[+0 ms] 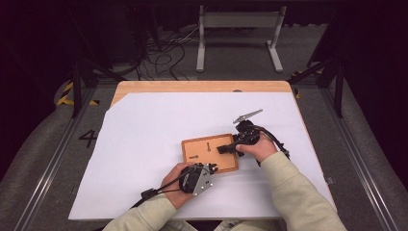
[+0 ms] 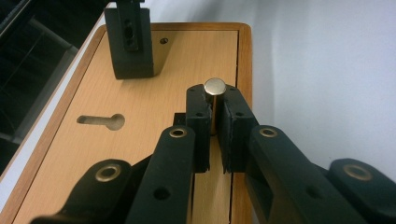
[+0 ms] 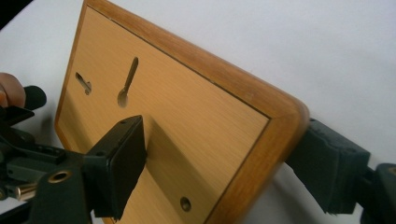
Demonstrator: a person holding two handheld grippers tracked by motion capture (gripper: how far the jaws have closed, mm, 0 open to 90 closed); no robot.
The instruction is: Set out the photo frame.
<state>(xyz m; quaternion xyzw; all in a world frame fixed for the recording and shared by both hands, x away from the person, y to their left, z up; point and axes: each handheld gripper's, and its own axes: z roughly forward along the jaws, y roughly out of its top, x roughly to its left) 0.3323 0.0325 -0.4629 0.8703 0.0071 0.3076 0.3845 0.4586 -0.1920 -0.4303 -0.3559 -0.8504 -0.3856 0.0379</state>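
Clamping a small brass-coloured metal pin (image 2: 215, 100): left gripper (image 2: 215, 122) has both pads tight on its shank, pin upright, round polished head just above the pad tips. Pin sits over the wooden board (image 2: 140, 116), close to the board's long edge next to the white table cover (image 2: 327, 70). Can't tell if the pin's lower end touches the board; the pads hide it.

High view: left gripper (image 1: 210, 168) at the near edge of the wooden board (image 1: 202, 142), held in the person's left hand (image 1: 175, 183). Right gripper (image 1: 225, 149) comes in from the board's right side, in the right hand (image 1: 260, 147).

Right gripper (image 3: 224, 154) jaws are wide apart and straddle the board's rounded corner: one pad over the top face, the other off the edge over the white cover. Neither pad looks pressed against the wood, so no grip there. One pad of it also shows at the far end of the board in the left gripper view.

Board (image 3: 187, 116) lies flat on the white cover, roughly mid-table, slightly right of centre. Top face has two keyhole-shaped slots (image 3: 127, 84) and a small round hole (image 3: 185, 203) near the straddled corner. In the left gripper view one keyhole slot (image 2: 102, 121) lies left of the pin, well apart from it.
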